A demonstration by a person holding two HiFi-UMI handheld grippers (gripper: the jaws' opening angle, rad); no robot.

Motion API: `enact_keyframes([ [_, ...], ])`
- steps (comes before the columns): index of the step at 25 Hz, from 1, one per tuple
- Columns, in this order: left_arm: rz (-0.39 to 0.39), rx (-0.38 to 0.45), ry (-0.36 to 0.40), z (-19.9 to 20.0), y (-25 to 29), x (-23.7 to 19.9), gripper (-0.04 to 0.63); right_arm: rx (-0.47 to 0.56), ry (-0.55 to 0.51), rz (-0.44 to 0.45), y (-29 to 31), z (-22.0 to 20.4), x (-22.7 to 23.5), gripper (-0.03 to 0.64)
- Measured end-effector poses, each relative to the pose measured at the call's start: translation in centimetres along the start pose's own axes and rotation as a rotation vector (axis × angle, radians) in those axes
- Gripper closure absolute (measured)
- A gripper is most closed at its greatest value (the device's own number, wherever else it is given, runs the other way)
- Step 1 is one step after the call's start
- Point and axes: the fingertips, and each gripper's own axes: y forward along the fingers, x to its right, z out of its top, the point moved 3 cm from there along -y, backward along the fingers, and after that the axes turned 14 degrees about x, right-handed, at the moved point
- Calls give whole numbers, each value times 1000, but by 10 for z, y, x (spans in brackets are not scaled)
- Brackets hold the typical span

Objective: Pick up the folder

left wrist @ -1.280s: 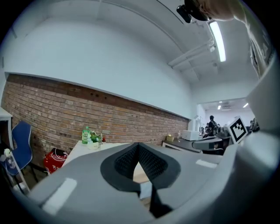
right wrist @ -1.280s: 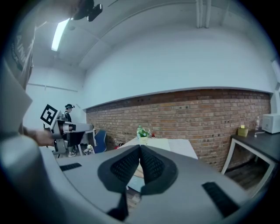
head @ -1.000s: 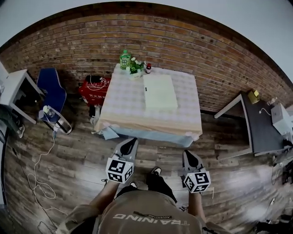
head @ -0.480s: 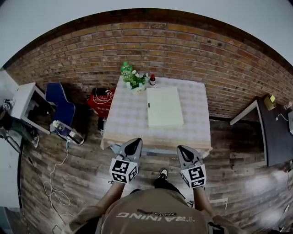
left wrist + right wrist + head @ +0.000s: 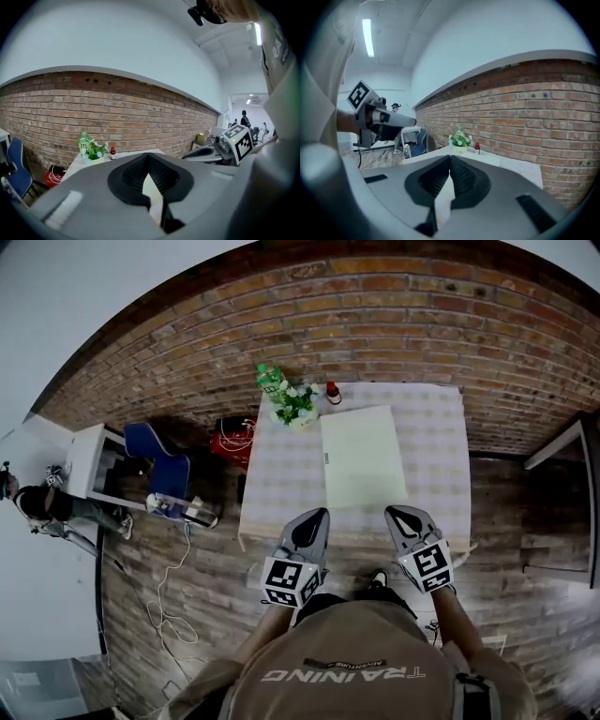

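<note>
Folder (image 5: 364,468): pale green, flat on the table (image 5: 441,442), nothing on it, not yet touched. Left gripper (image 5: 316,516) and right gripper (image 5: 397,513): jaws pressed together on both, nothing between them. The tips sit over the table's near edge, at 6 o'clock of the folder. Judgement: approach stage, with the pair side by side and aimed at 12 o'clock so they can flank the folder. Flower pot (image 5: 295,409) and green bottle (image 5: 269,378) stand at its 10 o'clock, out of the reach path

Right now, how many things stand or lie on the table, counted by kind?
Bottles: 2, the green bottle and the small red-capped bottle
Flower pot: 1
Folder: 1
Total: 4
</note>
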Motion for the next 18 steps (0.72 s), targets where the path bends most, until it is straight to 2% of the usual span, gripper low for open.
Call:
enact_keyframes([
  [3, 39, -46, 34, -5, 8, -21, 588, -4, 17, 13, 24, 3, 20, 607],
  [5, 43, -67, 31, -8, 16, -33, 588, -7, 14, -2, 38, 1, 35, 607],
  [10, -7, -77, 13, -22, 37, -65, 589, -21, -17, -82, 62, -3, 55, 607],
  [12, -30, -86, -29, -37, 51, -78, 589, -51, -21, -129, 63, -2, 60, 607],
  [16, -98, -78, -179, -55, 91, -93, 589, -97, -8, -226, 52, 8, 64, 607],
  [18, -141, -57, -168, -53, 112, -112, 588, -108, -18, -275, 63, 5, 64, 607],
])
